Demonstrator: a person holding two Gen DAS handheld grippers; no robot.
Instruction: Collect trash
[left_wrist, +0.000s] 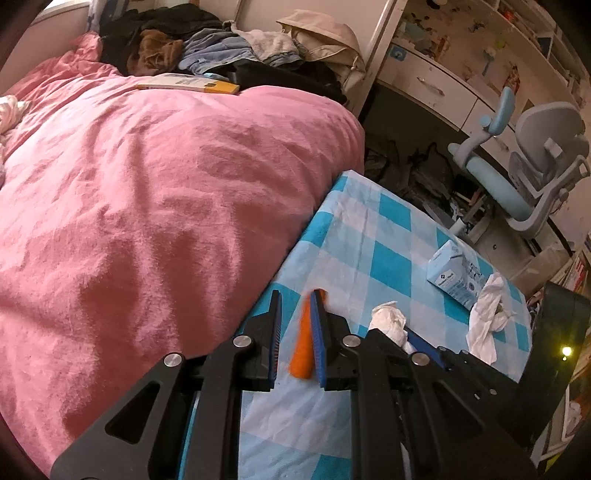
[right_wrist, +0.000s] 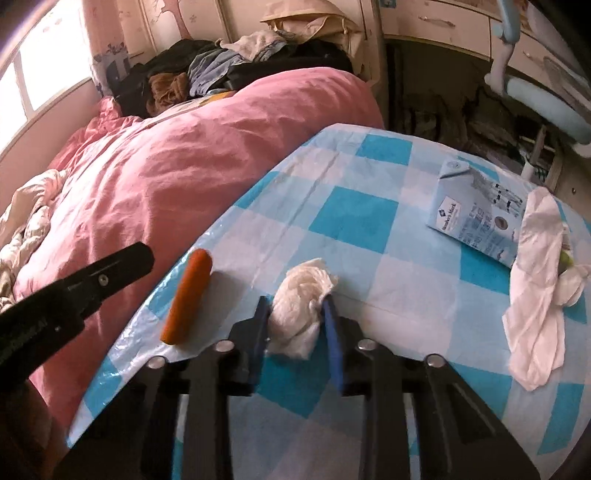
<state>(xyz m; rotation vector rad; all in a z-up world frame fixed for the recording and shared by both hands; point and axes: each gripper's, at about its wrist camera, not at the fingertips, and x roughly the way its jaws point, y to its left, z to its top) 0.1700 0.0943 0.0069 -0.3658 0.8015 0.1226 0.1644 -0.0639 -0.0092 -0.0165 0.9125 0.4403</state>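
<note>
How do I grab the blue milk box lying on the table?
Pinch the milk box across its two long sides, near the cap end, coming straight down from above. It lies flat on the checked cloth, and the loose white tissue covers its other end.

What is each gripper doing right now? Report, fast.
Left gripper: jaws slightly apart, gripping nothing; orange stick lies on the table.
Right gripper: closed on the crumpled tissue.
</note>
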